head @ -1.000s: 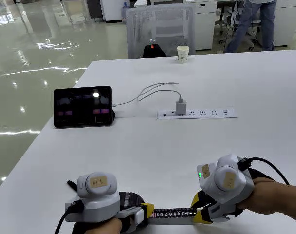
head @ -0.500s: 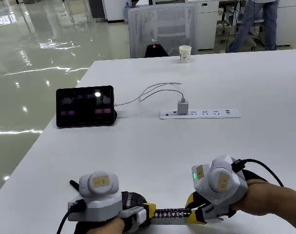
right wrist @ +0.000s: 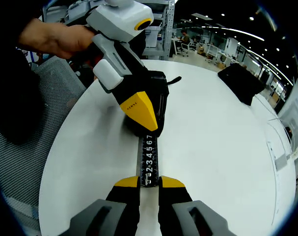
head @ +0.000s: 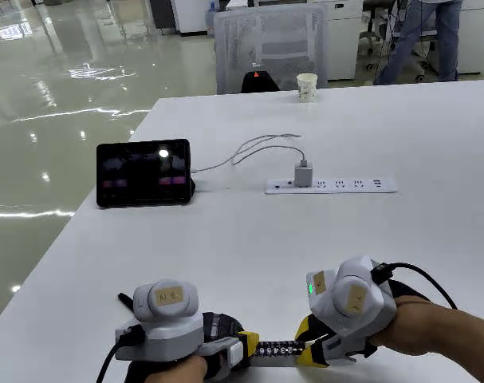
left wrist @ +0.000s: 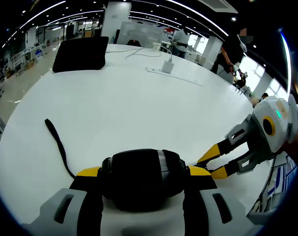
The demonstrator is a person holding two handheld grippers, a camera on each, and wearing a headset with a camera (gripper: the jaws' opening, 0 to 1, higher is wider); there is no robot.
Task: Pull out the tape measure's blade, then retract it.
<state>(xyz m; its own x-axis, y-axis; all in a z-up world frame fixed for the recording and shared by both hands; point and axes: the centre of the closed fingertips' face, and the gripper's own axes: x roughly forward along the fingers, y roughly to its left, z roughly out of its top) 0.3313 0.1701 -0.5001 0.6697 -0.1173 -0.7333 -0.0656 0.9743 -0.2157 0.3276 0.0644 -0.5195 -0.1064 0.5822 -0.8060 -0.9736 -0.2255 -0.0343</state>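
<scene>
A black tape measure case (left wrist: 141, 178) sits between the yellow-tipped jaws of my left gripper (left wrist: 144, 172), which is shut on it; the same case (head: 222, 333) lies at the near table edge in the head view. A short length of numbered blade (right wrist: 149, 160) runs from the case (right wrist: 149, 108) to my right gripper (right wrist: 149, 183), which is shut on the blade's end. In the head view the blade (head: 278, 349) spans the small gap between the left gripper (head: 242, 349) and the right gripper (head: 307, 351). The case's black wrist strap (left wrist: 58, 145) trails on the table.
A dark tablet (head: 144, 173) stands at the table's left. A white power strip (head: 331, 186) with a plugged charger (head: 304, 173) and cable lies mid-table. A paper cup (head: 307, 87) stands at the far edge, with a mesh chair (head: 269, 48) behind. A person stands at the back right.
The visible blade has grown shorter: my right gripper has moved left toward the case, still shut on the blade's end. The left gripper holds the case in place.
</scene>
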